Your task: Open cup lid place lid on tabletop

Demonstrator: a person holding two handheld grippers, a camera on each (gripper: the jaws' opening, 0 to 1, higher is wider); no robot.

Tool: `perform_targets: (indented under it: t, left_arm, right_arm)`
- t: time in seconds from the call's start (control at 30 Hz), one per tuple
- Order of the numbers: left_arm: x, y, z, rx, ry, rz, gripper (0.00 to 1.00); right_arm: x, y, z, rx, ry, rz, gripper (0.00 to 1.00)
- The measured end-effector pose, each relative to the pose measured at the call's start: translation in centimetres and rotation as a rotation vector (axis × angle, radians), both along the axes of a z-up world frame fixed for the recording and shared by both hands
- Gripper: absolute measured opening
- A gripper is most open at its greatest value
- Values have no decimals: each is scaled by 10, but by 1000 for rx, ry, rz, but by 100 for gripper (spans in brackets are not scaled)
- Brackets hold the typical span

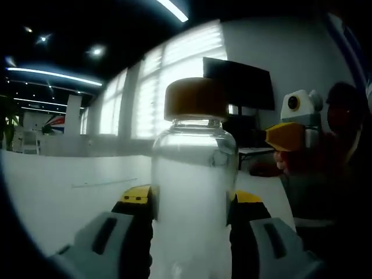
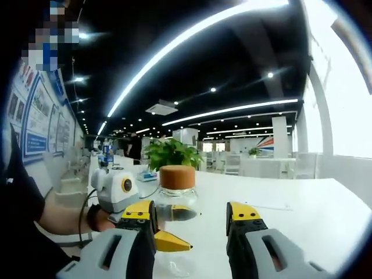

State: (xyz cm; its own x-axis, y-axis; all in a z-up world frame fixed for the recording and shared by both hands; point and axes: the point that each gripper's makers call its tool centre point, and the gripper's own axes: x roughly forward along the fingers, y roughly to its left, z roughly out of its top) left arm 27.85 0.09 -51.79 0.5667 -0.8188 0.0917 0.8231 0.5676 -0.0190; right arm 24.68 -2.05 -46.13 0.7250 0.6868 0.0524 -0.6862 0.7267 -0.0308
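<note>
Left hand-held gripper [image 1: 192, 218]: right up close in the left gripper view, its yellow-tipped jaws sit pressed against both sides of the cup [image 1: 195, 192], clamped on its glass body.
Cup: clear, rounded, bottle-like glass with a narrower neck, standing on the white counter [image 1: 58, 192]; smooth and glossy, so likely slippery under hard jaws.
Lid [image 1: 195, 99]: on top of the cup, not yet off; a squat tan cylinder, matte, cork-like or wooden in look (which of the two I cannot tell).
Right hand-held gripper [image 2: 192, 218]: jaws spread wide with nothing between them, lined up toward the lid [image 2: 177, 176] and short of it, in the right gripper view.
Counter: flat, white, smooth, plenty of bare surface [image 2: 302, 215] for setting the lid down.
Risk one: a twist on the lid could spin the whole cup if the left hold is weak.
Risk two: a low grab would catch the neck, not the lid.
Farther off: a leafy potted plant [image 2: 168, 152] and a dark monitor [image 1: 238, 84].
</note>
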Motion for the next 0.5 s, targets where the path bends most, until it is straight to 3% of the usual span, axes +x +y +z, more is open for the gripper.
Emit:
perform_targets:
  t: [0.5]
  left_arm:
    - [0,-2,0,-2,3,0,43]
  right_arm:
    - [13,36,10,10,-7,17,43]
